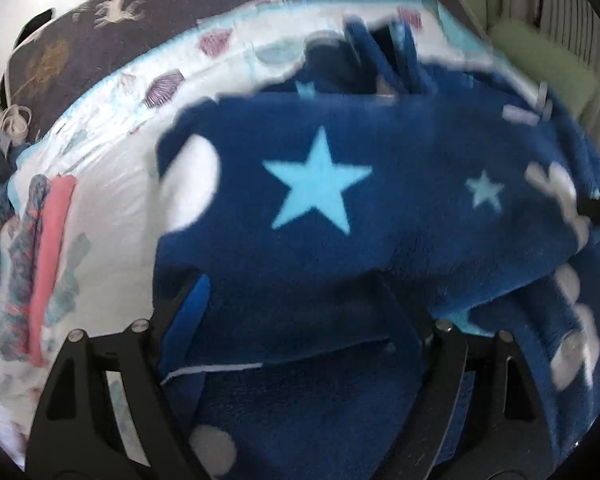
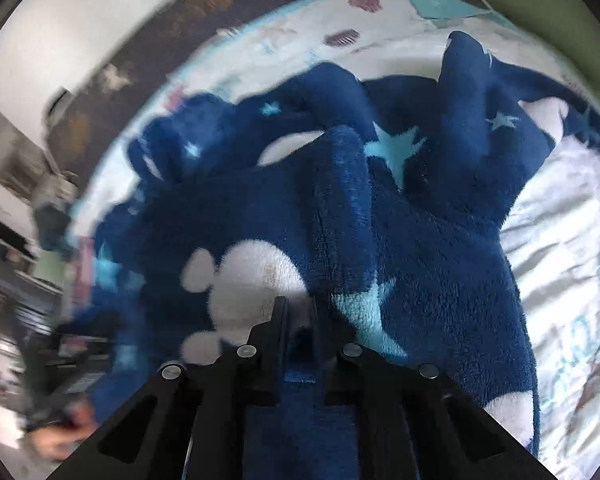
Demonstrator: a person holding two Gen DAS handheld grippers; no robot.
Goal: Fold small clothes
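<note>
White printed bedsheet (image 1: 100, 208) spans both views. Blue fleece garment (image 1: 380, 216) with stars lies bunched across it, partly lifted. Folded pink and patterned clothes (image 1: 46, 252) sit at the sheet's left edge. Right gripper (image 2: 298, 316): fingers near together, pinching fleece. Left gripper (image 1: 296, 300): fingers apart, fleece draped over them; grip indeterminate.

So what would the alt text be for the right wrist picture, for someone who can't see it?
The right gripper is shut on a fluffy navy garment with pale stars and white blotches, bunched over a white patterned bedsheet. The left edge is blurred.
</note>
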